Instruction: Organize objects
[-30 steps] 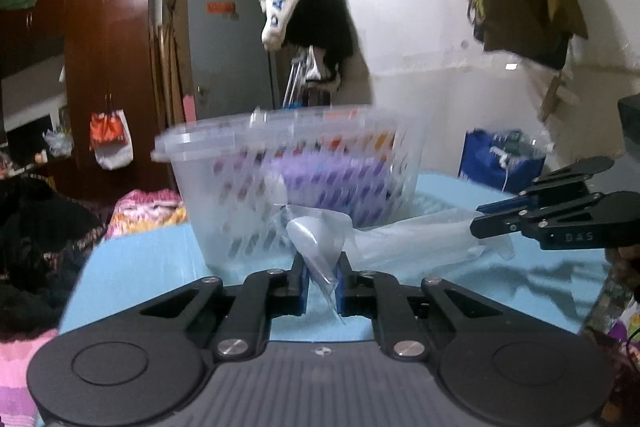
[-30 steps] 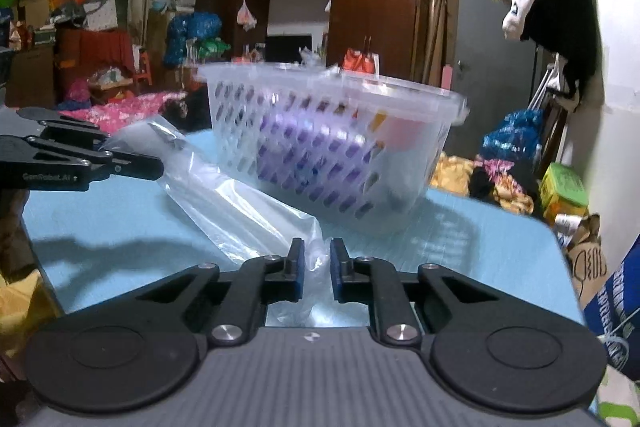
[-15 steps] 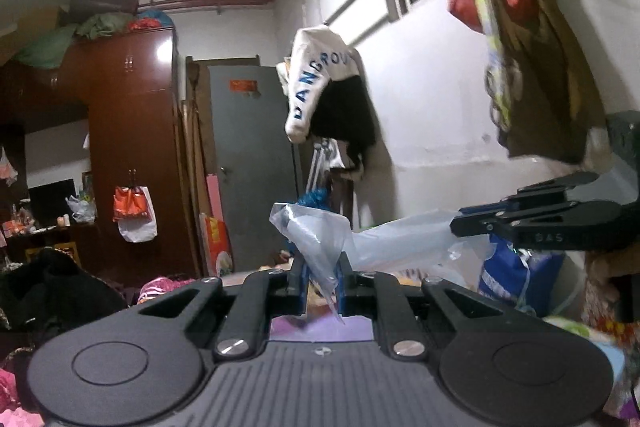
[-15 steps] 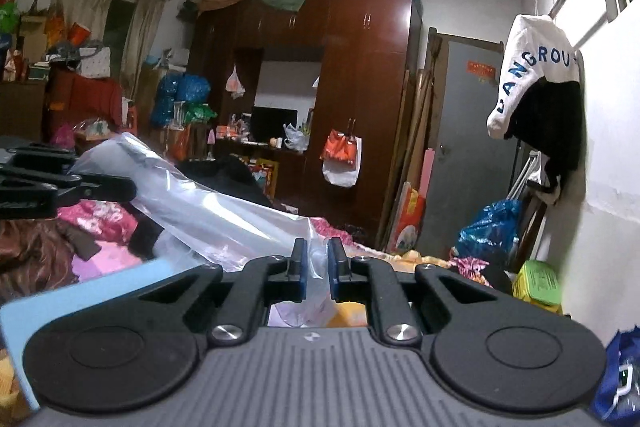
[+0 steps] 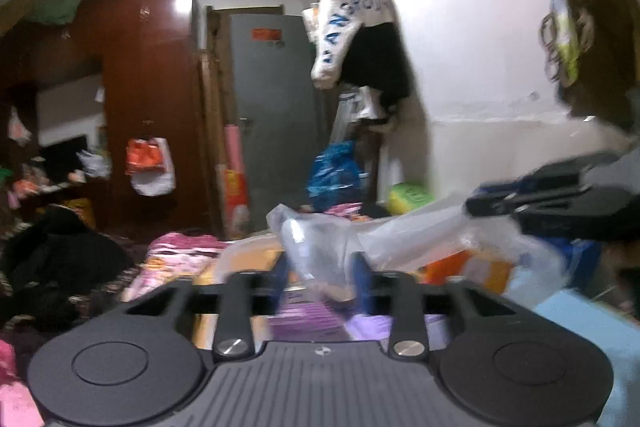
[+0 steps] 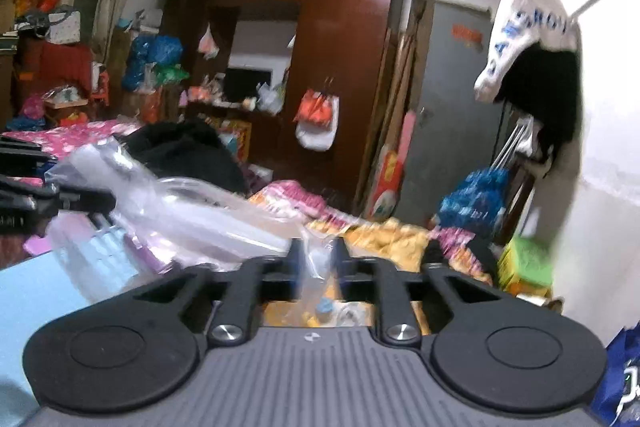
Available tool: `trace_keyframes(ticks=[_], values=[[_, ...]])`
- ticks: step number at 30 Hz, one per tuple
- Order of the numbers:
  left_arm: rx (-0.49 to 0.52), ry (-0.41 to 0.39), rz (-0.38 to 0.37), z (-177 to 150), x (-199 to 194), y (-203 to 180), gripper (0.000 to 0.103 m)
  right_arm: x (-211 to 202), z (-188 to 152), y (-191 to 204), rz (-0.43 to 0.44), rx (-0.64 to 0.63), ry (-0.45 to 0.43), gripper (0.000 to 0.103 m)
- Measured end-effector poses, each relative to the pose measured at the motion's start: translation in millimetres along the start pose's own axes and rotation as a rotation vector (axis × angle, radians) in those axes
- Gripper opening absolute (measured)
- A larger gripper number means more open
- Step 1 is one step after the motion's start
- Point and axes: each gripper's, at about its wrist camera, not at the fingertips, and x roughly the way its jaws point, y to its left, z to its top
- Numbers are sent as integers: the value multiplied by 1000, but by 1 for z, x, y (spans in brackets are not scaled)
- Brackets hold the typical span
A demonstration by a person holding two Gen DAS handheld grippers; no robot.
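Note:
A clear plastic bag [image 5: 400, 239] stretches between my two grippers, above the clear basket [image 6: 192, 187] that holds purple packs [image 5: 316, 319]. My left gripper [image 5: 320, 267] has its fingers spread apart, with the bag's end lying loose between them. My right gripper [image 6: 318, 259] has also parted a little, with the other end of the bag [image 6: 192, 211] between its fingers. The right gripper [image 5: 560, 195] shows at the right of the left wrist view; the left gripper [image 6: 36, 195] shows at the left of the right wrist view.
A light blue tabletop [image 5: 592, 323] lies under the basket. A brown wardrobe [image 6: 340, 67], a grey door [image 5: 272, 99], hanging clothes [image 5: 360, 39] on the white wall, and piles of clothes and bags [image 6: 400, 239] stand behind.
Both grippers came down over the basket with the bag. The fingers of both have parted from their tight pinch; the left has opened wider.

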Motion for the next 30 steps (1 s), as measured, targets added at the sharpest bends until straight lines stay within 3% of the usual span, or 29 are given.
trace_keyframes(ticks=[1,2,9,30], values=[[12,13,30,-2,4,0,89,-2,-2,2,-22,-3,-11,92],[16,17,46,-6,6,-1,101,-3,-3,4,-55,6,-16,103],[-29,-31,25,-6,-9,5,101,-12,-5,-4,-34,100,5,103],[-19,22,-14,-5,-20,-6,101,-30,-5,-2,35,179,11,103]])
